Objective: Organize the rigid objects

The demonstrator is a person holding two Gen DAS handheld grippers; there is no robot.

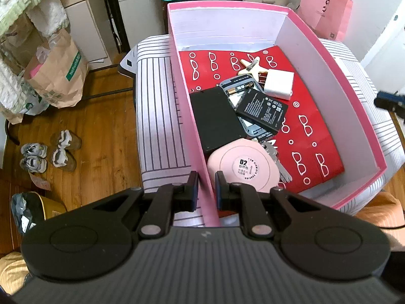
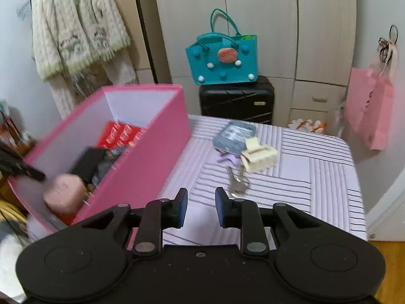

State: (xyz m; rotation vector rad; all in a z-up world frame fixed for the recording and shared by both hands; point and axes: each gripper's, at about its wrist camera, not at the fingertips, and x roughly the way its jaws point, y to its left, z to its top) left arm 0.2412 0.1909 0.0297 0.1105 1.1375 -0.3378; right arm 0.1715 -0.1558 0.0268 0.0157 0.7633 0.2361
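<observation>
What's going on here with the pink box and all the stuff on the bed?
Someone is sorting small hard items into a pink box on a striped bed. The left gripper is clamped on the box's side wall, steadying it. The box already holds a pink round case, a black battery, a white charger and some keys. The right gripper is empty, jaws apart, facing what's left on the bed: a key, a cream hair clip and a grey pouch.

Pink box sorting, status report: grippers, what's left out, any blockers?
Left gripper shut on pink box wall. Right gripper open, empty. Keys, cream hair clip, grey pouch not yet boxed. Path to keys looks clear.
</observation>
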